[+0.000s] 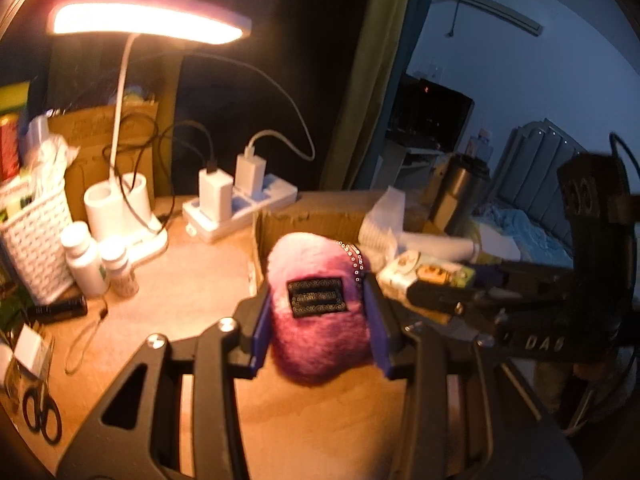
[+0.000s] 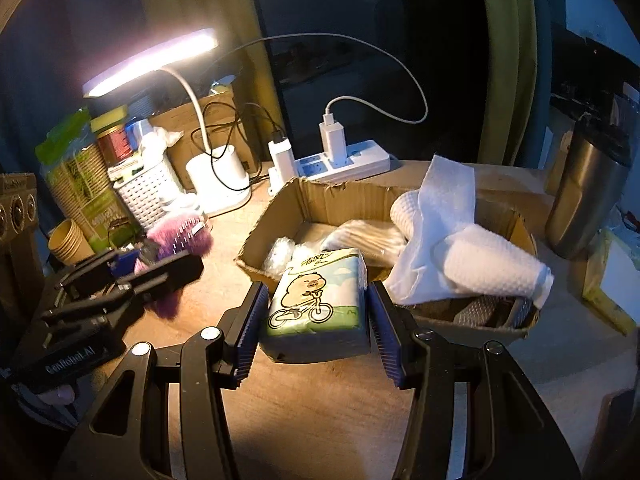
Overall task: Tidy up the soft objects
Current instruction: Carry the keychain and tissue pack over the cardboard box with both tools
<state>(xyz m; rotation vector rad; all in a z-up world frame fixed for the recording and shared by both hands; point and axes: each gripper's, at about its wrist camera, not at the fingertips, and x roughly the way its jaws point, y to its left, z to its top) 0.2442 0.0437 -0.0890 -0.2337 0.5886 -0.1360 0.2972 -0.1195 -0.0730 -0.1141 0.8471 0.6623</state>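
Note:
My left gripper (image 1: 318, 322) is shut on a fluffy pink-and-purple pouch (image 1: 320, 344) with a black patch and a bead chain. It is held above the wooden desk, beside the near left corner of an open cardboard box (image 1: 276, 222). In the right wrist view the pouch (image 2: 180, 236) shows at the left. My right gripper (image 2: 318, 330) is shut on a tissue pack (image 2: 316, 300) printed with a cartoon bear on a bicycle. It is held in front of the box (image 2: 276, 216). The box holds white rolled towels (image 2: 480, 264) and several plastic-wrapped items (image 2: 280, 256).
A lit desk lamp (image 1: 148, 20), a power strip with chargers (image 2: 352, 160) and cables stand behind the box. A white basket (image 1: 32, 240), small bottles (image 1: 84, 256) and scissors (image 1: 40, 416) crowd the left. A steel tumbler (image 2: 588, 196) stands at the right. Paper cups (image 2: 70, 240) are at the far left.

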